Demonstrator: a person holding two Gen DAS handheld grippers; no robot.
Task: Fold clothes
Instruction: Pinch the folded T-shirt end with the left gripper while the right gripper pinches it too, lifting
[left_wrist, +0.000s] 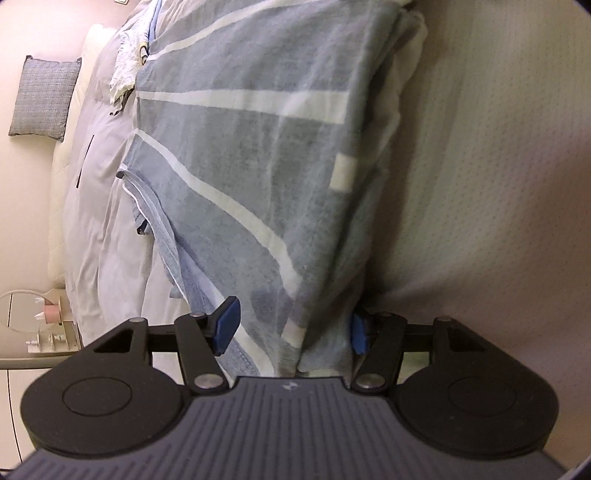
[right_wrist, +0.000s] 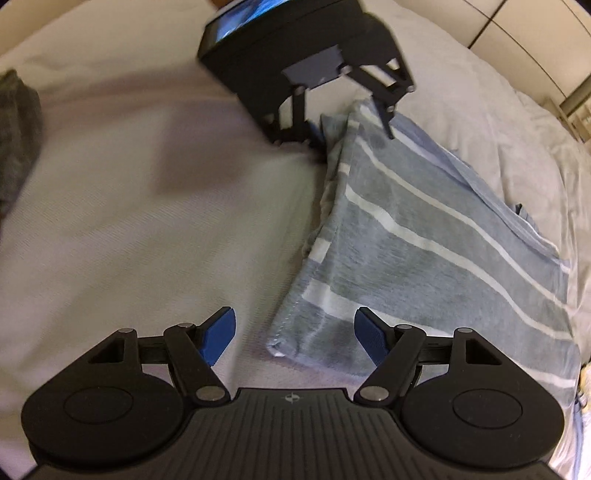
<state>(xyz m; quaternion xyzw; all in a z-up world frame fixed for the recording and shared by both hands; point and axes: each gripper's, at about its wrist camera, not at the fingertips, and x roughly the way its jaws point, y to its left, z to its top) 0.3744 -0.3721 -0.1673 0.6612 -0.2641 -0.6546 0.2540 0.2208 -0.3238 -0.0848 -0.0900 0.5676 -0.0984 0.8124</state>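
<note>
A blue-grey garment with white stripes (left_wrist: 251, 155) lies folded on the pale bed sheet (left_wrist: 480, 147). My left gripper (left_wrist: 291, 328) is open, its blue pads on either side of one corner of the garment. In the right wrist view the garment (right_wrist: 424, 236) stretches away to the right, and the left gripper (right_wrist: 351, 133) sits at its far corner. My right gripper (right_wrist: 293, 339) is open, with the garment's near corner between its blue pads.
A light grey garment (left_wrist: 99, 206) lies on the bed beyond the striped one. A grey cushion (left_wrist: 44, 96) leans at the bed's edge. A dark grey cloth (right_wrist: 18, 129) lies at the far left of the sheet. A bedside unit (left_wrist: 40, 325) holds small items.
</note>
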